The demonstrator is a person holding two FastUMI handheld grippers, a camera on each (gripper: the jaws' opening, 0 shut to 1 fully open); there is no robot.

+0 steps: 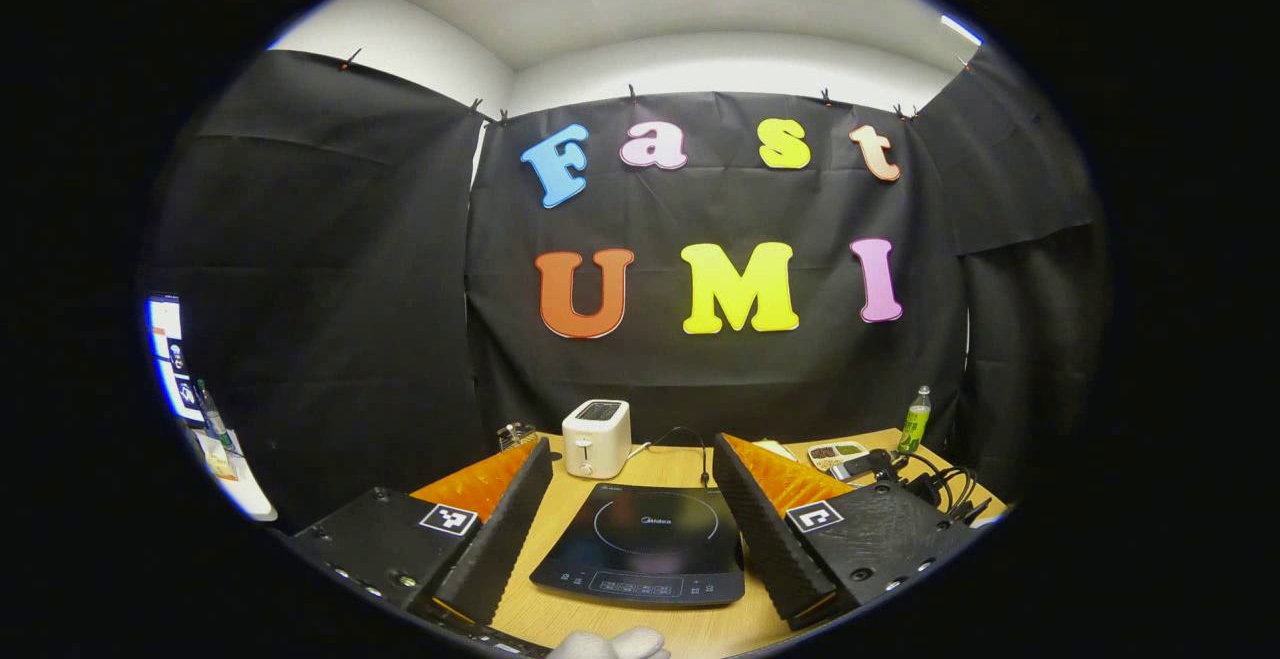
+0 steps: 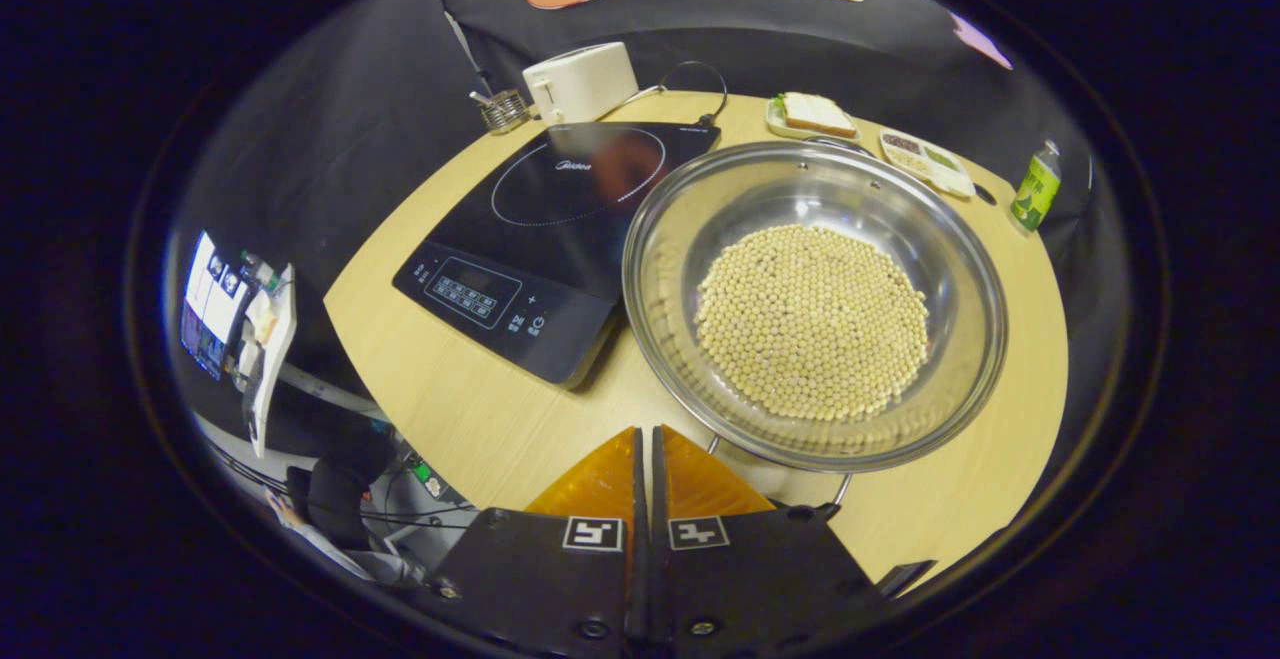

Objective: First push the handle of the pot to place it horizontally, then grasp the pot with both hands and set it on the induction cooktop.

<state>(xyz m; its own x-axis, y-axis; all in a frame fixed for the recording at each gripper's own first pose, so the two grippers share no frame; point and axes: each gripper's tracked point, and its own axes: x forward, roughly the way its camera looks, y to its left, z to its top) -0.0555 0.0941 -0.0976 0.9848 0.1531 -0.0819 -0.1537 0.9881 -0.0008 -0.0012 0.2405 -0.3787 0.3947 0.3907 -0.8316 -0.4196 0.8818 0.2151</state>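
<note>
- The pot (image 2: 815, 304) is a wide, shallow steel vessel standing upright on the wooden table (image 2: 450, 409), its round mouth open to the ceiling.
- In the right gripper view it sits just to the right of the induction cooktop (image 2: 545, 229), and its rim overlaps the cooktop's right edge; I cannot tell whether the two touch.
- A flat bed of small pale round beans (image 2: 812, 324) covers the bottom of the pot.
- A thin wire handle (image 2: 845, 487) shows below the pot's near rim, on the side facing the right gripper; only a short stretch of it is visible, so its tilt cannot be read.
- The right gripper (image 2: 645, 459) hovers above the table's near edge, its two fingers pressed together with only a hairline between them and nothing held; their tips point toward the pot's near rim and lie just beside the handle.
- The left gripper (image 1: 632, 509) is held level and low over the table, with the fingers spread wide apart and empty.
- In the left gripper view the cooktop lies on the table between those fingers, its control strip at the near side, and nothing stands on its glass.
- A white toaster (image 1: 597, 437) stands behind the cooktop near the booth's wall, with a small wire holder (image 2: 503, 109) beside it.
- Farther right on the table are a plate with a sandwich (image 2: 815, 114), a compartment tray of food (image 2: 925, 159) and a green bottle (image 2: 1037, 184).
</note>
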